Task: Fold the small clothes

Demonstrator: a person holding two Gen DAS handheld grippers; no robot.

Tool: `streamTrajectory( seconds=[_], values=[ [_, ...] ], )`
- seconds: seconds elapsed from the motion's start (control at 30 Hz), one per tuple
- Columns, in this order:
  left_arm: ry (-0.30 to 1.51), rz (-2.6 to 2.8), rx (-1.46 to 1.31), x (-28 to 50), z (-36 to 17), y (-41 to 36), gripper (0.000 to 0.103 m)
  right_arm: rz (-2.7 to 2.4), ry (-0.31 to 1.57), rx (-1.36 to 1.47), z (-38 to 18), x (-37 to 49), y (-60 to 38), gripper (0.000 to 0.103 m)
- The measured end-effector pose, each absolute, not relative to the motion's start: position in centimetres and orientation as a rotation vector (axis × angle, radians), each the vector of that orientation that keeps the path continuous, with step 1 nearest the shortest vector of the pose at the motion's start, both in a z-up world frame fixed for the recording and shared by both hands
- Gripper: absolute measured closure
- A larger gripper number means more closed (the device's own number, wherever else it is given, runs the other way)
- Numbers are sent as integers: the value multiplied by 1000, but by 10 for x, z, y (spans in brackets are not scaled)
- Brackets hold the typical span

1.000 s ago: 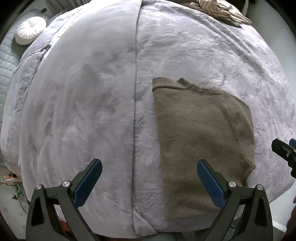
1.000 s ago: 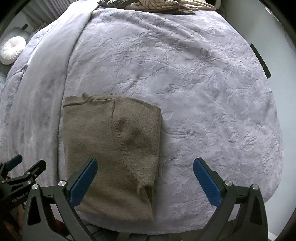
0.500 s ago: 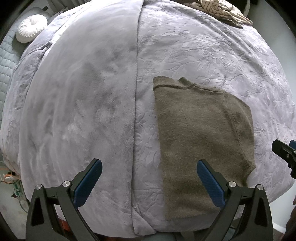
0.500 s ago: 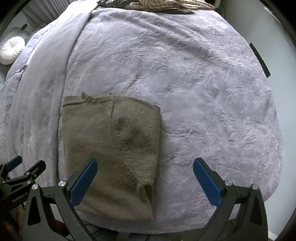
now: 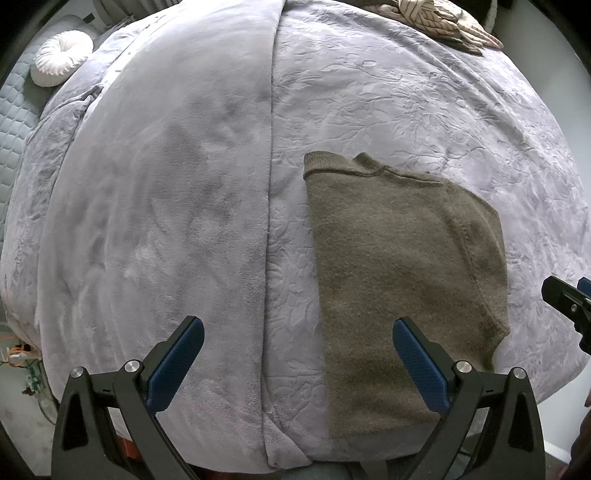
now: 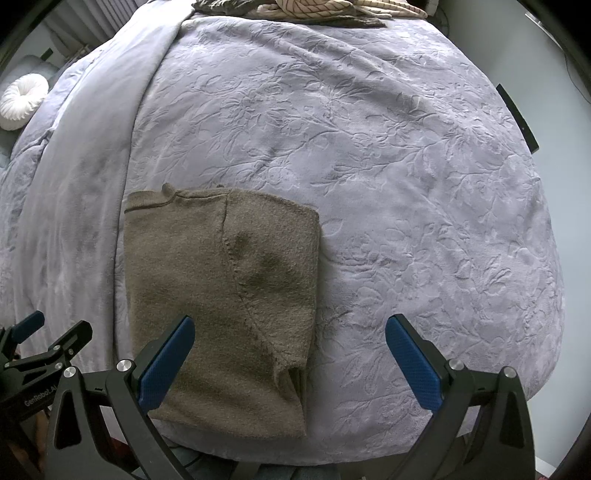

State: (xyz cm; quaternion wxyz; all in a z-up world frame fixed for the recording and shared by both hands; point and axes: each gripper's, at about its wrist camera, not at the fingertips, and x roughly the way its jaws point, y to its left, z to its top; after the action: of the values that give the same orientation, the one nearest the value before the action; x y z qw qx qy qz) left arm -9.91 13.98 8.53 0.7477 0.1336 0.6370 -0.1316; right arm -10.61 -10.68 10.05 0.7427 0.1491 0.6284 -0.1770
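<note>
An olive-brown knitted garment lies flat, folded lengthwise, on the lilac bedspread near the bed's front edge; it also shows in the right wrist view. Its folded sleeve side lies on the right, its collar at the far end. My left gripper is open and empty above the front edge, its right finger over the garment's lower part. My right gripper is open and empty, its left finger over the garment's lower left.
A smooth lilac blanket strip covers the bed's left side. A pile of striped and dark clothes lies at the far end. A round white cushion sits far left. The bed's edge drops off on the right.
Almost nothing differs. Both grippers stay open in the same places; the garment has not moved.
</note>
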Motion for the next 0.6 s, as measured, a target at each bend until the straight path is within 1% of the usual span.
streamTrajectory(
  seconds=[0.6],
  values=[
    [1392, -286, 295, -97, 85, 141, 1, -385, 1383, 327, 100, -107, -106, 0]
  ],
)
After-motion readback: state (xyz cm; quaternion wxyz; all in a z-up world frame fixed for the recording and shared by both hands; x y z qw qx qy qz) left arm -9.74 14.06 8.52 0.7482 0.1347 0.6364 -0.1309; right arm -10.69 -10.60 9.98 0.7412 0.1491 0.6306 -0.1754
